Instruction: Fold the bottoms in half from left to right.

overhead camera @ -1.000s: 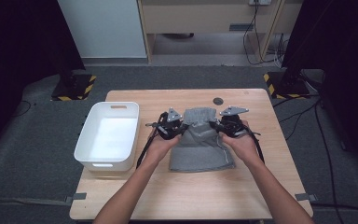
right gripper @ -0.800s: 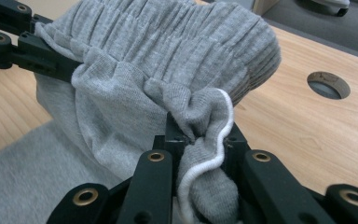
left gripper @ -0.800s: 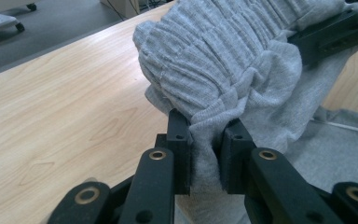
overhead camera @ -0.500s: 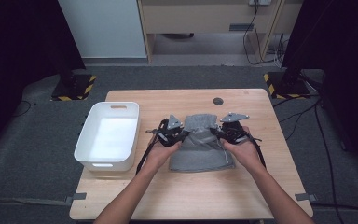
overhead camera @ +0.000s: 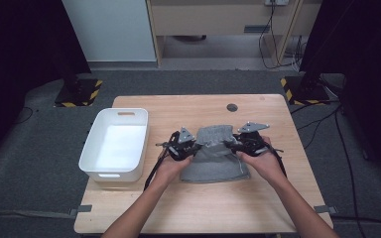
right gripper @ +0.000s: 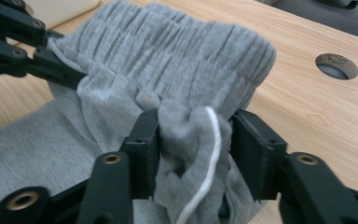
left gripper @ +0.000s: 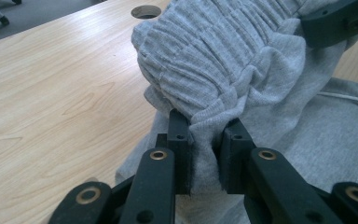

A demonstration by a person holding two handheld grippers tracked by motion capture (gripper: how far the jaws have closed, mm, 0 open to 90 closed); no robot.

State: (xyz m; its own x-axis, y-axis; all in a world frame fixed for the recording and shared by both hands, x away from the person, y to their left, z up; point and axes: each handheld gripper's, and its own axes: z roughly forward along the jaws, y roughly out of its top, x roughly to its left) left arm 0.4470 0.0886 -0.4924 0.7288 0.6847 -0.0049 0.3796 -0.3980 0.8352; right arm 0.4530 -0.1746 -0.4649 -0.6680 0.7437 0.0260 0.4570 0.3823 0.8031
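Grey jersey cloth, a pair of sweatpants (overhead camera: 214, 156) by the look of the ribbed waistband and the white drawstring (right gripper: 209, 154), lies near the middle of the pale wooden desk (overhead camera: 258, 208). The legs rest flat on the wood toward the person, while the waistband end is lifted and bunched between the two claws.

The left claw (overhead camera: 194, 147) holds the waistband's left end. In the left gripper view its black jaws are closed tight on a fold of ribbed cloth (left gripper: 204, 140), with the gathered band swelling up above them. The right claw (overhead camera: 232, 144) is at the waistband's other end. In the right gripper view its jaws have just been opening; the bunched cloth and the drawstring sit between them, touching the left pad, but a gap shows on the right side, so the grip looks released there.

Both hands rest close together over the garment, forearms coming in from the near edge of the desk. A white plastic bin (overhead camera: 95, 157) stands on the desk to the left, just beside the left hand (overhead camera: 171, 166) and apart from the pants. A round cable hole (overhead camera: 232, 107) is set in the desk beyond the waistband, near the far edge.
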